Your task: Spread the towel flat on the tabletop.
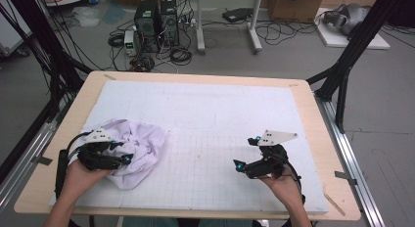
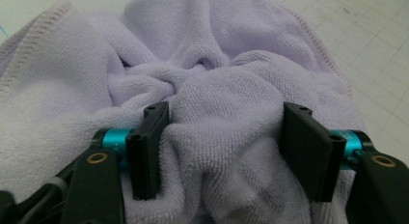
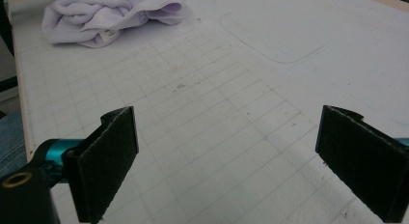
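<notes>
Down at the table's eight o'clock corner in the high view, the crumpled lilac towel point(image 1: 139, 151) lay bunched on the gridded mat point(image 1: 215, 139), and the left gripper point(image 1: 119, 152) was right on it, its jaws half closed around a raised fold of terry, pads against the cloth on both sides. Over at five o'clock the right gripper point(image 1: 244, 154) sat well apart with jaws spread wide and nothing between them, the towel point(image 3: 111, 14) lying off at its eleven o'clock, so the left hand was plainly the nearer one.

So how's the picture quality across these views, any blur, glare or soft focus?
High view: even light, slightly soft, no glare on the white mat. Left gripper view: the lilac towel fairly sharp at the middle, near folds softer. Right gripper view: black pads slightly blurred, mat grid clearer, faint sheen far off.
</notes>
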`<action>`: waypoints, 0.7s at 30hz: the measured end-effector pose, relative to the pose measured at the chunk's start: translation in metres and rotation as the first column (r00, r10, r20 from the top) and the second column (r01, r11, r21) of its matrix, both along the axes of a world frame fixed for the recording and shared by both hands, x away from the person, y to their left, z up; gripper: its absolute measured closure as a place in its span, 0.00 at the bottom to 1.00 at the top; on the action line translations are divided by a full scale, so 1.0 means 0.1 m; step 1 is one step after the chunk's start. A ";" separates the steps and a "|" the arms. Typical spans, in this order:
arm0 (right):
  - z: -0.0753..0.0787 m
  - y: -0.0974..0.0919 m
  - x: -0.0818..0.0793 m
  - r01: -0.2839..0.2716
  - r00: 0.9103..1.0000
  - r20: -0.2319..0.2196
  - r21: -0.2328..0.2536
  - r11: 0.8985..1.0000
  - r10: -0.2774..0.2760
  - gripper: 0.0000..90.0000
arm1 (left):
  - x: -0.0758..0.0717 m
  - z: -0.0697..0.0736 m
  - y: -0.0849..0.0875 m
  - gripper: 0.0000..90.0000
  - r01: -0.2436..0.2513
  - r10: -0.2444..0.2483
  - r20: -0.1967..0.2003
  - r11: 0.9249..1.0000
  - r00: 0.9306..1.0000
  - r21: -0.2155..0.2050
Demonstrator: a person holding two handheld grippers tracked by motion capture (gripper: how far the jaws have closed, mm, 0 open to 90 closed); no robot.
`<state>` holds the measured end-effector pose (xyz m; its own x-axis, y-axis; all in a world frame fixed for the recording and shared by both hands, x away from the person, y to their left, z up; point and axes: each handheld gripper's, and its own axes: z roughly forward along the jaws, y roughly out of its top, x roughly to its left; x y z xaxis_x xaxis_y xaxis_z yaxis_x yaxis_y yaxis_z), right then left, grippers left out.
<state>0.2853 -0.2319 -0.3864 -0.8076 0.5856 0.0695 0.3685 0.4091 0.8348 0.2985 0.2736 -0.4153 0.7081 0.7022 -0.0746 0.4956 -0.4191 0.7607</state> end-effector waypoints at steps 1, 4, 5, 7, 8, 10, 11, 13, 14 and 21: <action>0.00 0.00 0.00 0.000 1.000 0.001 0.001 1.000 0.000 0.08 | 0.00 -0.01 0.00 0.49 0.003 -0.003 0.001 1.000 1.000 0.003; -0.01 0.00 0.00 -0.004 1.000 0.003 0.002 1.000 0.004 0.08 | 0.01 0.00 0.01 0.59 -0.003 0.003 -0.010 1.000 1.000 -0.001; -0.01 0.00 0.00 -0.004 1.000 0.003 0.002 1.000 0.004 0.08 | 0.01 0.00 0.01 0.63 -0.005 0.005 -0.008 1.000 1.000 0.000; -0.01 0.00 0.00 -0.004 1.000 0.004 0.001 1.000 0.004 0.08 | 0.00 0.01 0.00 0.68 -0.009 0.009 -0.006 1.000 1.000 0.005; -0.01 0.00 0.00 -0.004 1.000 0.005 0.003 1.000 0.004 0.08 | 0.00 0.01 0.00 0.70 -0.009 0.009 -0.005 1.000 1.000 0.007; -0.01 -0.01 0.00 -0.001 1.000 0.002 0.007 1.000 0.001 0.08 | -0.01 0.02 0.00 0.72 -0.011 0.011 0.000 1.000 1.000 0.009; 0.00 -0.01 0.00 0.000 1.000 0.002 0.008 1.000 0.000 0.08 | -0.01 0.02 -0.01 0.74 -0.013 0.013 0.003 1.000 1.000 0.008; 0.00 -0.02 0.00 0.000 1.000 0.003 0.005 1.000 0.000 0.08 | -0.01 0.04 0.00 0.76 -0.015 0.015 0.008 1.000 1.000 0.006; 0.00 -0.02 0.00 -0.001 1.000 0.005 0.003 1.000 0.001 0.08 | -0.01 0.04 0.00 0.78 -0.014 0.014 0.012 1.000 1.000 0.009; 0.03 -0.03 0.00 0.002 1.000 0.006 0.008 1.000 -0.002 0.08 | 0.01 0.16 -0.09 0.82 0.008 -0.008 0.003 1.000 1.000 -0.022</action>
<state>0.2857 -0.2346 -0.3836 -0.8068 0.5867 0.0695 0.3641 0.4012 0.8405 0.2997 0.2650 -0.3995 0.7141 0.6945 -0.0878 0.4898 -0.4061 0.7715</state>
